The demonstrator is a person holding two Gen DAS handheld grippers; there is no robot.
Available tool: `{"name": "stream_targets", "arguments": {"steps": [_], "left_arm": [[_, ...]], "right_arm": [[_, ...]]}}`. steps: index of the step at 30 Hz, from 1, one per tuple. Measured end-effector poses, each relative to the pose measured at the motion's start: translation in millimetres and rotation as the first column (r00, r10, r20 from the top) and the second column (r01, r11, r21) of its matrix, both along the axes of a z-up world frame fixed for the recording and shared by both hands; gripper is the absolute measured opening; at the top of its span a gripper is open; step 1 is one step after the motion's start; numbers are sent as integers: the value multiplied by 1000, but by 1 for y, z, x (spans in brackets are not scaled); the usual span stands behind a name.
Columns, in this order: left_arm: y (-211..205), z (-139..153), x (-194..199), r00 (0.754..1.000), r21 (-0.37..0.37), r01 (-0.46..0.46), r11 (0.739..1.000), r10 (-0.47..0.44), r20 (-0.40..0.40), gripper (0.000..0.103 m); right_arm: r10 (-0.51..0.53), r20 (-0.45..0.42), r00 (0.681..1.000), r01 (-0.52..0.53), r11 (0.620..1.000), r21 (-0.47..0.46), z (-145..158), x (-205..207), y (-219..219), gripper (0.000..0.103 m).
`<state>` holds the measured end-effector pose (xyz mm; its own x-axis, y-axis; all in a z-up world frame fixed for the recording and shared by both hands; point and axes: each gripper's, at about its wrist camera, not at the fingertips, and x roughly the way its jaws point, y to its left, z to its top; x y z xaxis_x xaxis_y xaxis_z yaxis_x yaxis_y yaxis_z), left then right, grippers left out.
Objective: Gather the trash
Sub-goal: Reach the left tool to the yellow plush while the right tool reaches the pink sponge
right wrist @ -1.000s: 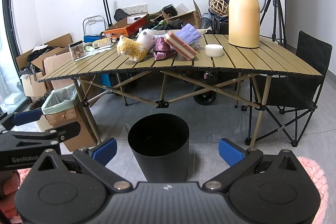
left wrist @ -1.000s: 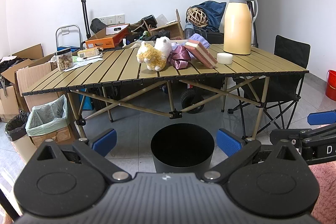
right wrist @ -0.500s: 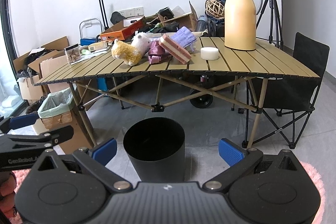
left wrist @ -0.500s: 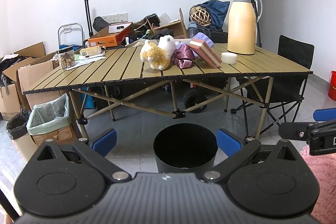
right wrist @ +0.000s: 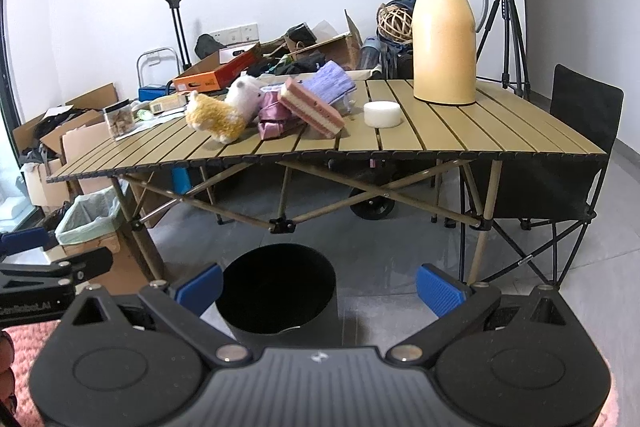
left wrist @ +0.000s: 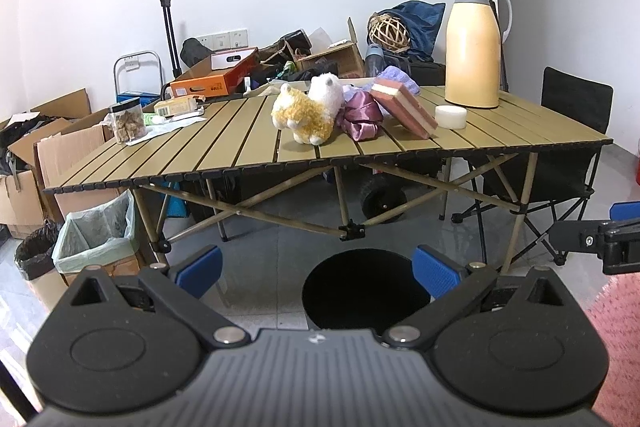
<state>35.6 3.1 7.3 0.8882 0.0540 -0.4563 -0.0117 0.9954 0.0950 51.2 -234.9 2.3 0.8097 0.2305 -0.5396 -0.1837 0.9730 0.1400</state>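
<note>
A black round bin (left wrist: pixel 362 287) stands on the floor in front of the folding table (left wrist: pixel 224 151); it also shows in the right wrist view (right wrist: pixel 280 291). On the table lie a plush toy (left wrist: pixel 308 113), a crumpled purple wrapper (left wrist: pixel 360 117), a pink-and-white sponge (left wrist: pixel 404 113), a white puck (left wrist: pixel 451 117) and papers (left wrist: pixel 168 125). My left gripper (left wrist: pixel 318 269) is open and empty, just above and behind the bin. My right gripper (right wrist: pixel 320 287) is open and empty beside it.
A tall yellow thermos (left wrist: pixel 474 45) stands at the table's right back. A snack jar (left wrist: pixel 127 121) sits at its left. A lined cardboard box (left wrist: pixel 96 239) and a black bag bin (left wrist: pixel 34 255) stand left on the floor. A folding chair (left wrist: pixel 560 155) is at the right.
Both grippers have risen and moved slightly closer to the table; the table top sits lower in view and the bin has slid toward the bottom of both views.
</note>
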Motion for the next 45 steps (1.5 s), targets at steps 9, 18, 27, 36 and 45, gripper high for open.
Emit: {"name": "stream_targets", "arguments": {"steps": [9, 18, 27, 36, 45], "left_arm": [[-1, 7, 41, 1000, 31, -21, 999, 20, 7, 103], [3, 11, 88, 999, 43, -34, 998, 33, 29, 103], [17, 19, 142, 997, 12, -46, 999, 45, 69, 103], [19, 21, 196, 996, 3, -34, 999, 34, 85, 103], [20, 20, 255, 999, 17, -25, 1000, 25, 39, 103]], "right_arm": [[-10, 13, 1000, 9, 999, 51, -7, 37, -5, 103], [19, 19, 1000, -21, 996, 90, -12, 87, 1, 103], [22, 34, 999, -25, 996, 87, -20, 134, 16, 103], [22, 95, 995, -27, 998, 57, -18, 182, 27, 103], [40, 101, 994, -42, 999, 24, -17, 232, 39, 103]]}}
